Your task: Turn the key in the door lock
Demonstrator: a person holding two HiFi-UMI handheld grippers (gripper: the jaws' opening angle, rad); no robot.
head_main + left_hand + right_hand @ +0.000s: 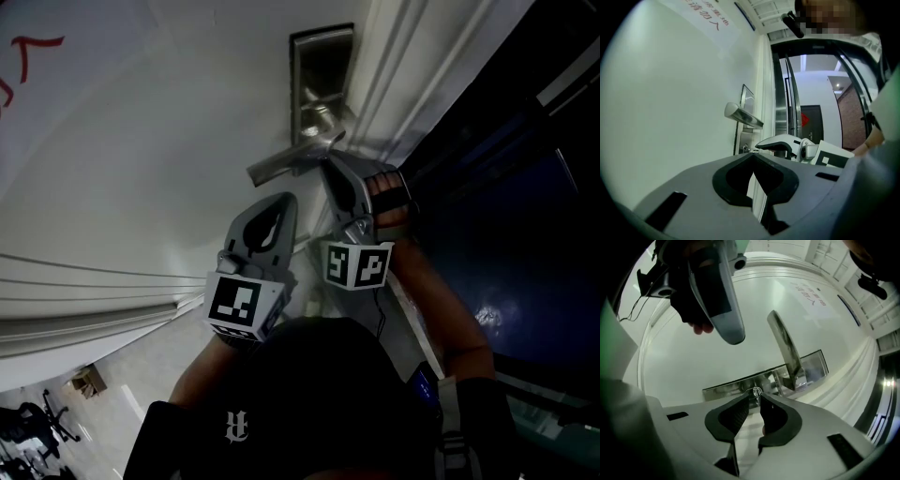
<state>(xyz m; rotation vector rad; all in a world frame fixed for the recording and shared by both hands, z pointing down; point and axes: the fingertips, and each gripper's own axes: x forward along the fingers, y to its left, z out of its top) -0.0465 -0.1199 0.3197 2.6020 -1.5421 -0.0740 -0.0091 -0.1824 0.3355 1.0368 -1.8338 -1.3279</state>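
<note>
Key (756, 391): I am clamping it in right gripper (755, 398) fingertips; lever handle (785, 345) is jutting just beyond them. Left gripper (752, 156) is hovering, fingers together, empty.

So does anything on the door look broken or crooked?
No, nothing stands out. The lever handle sits on its metal plate, the key is in the lock, and the right hand-held gripper pinches it. The left hand-held gripper is shut and empty.
</note>
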